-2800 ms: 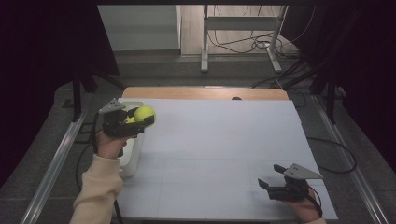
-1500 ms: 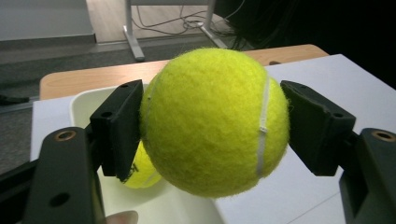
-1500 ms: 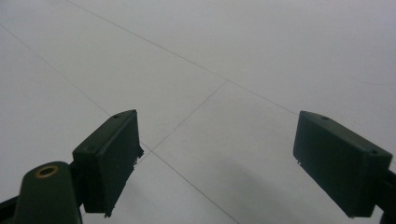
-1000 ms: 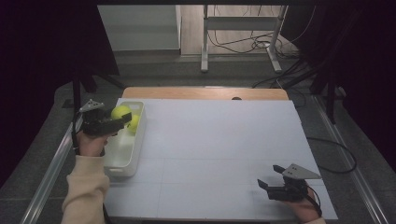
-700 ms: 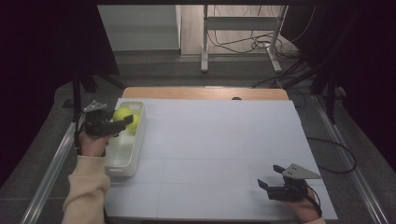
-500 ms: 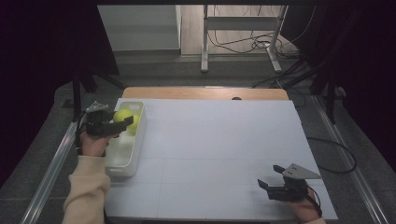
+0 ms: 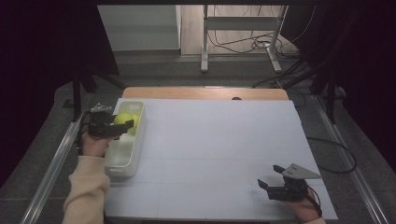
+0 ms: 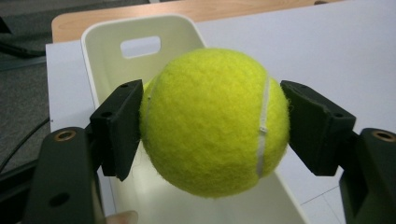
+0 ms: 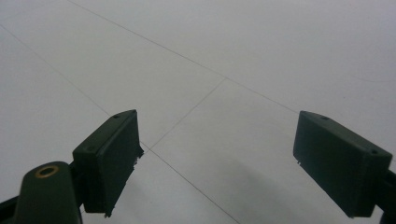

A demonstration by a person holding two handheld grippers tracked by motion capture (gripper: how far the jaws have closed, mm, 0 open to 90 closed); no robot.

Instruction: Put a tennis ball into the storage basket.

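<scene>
My left gripper [image 7: 124, 125] is shut on a yellow-green tennis ball [image 7: 121, 118] and holds it over the far end of a white bin [image 7: 141, 136] at the table's left edge. In the left gripper view both pads press on the tennis ball [image 8: 210, 121], with the bin's inner wall [image 8: 187, 35] behind and below it. A second ball [image 7: 136, 122] appears to lie in the bin just beyond. At the near right of the table, my right gripper [image 7: 268, 177] rests low over the white sheet. That right gripper [image 9: 217, 158] is open with nothing between its pads.
A white sheet [image 7: 224, 149] covers the table, with a strip of wood [image 7: 205, 93] showing at the far edge. Metal rails [image 7: 51, 163] run along both sides. A desk frame and cables [image 7: 243, 44] stand on the floor beyond.
The left gripper has carried the ball leftward from over the sheet's edge to above the bin, then hardly moved in the last second. The right gripper has stayed put.
</scene>
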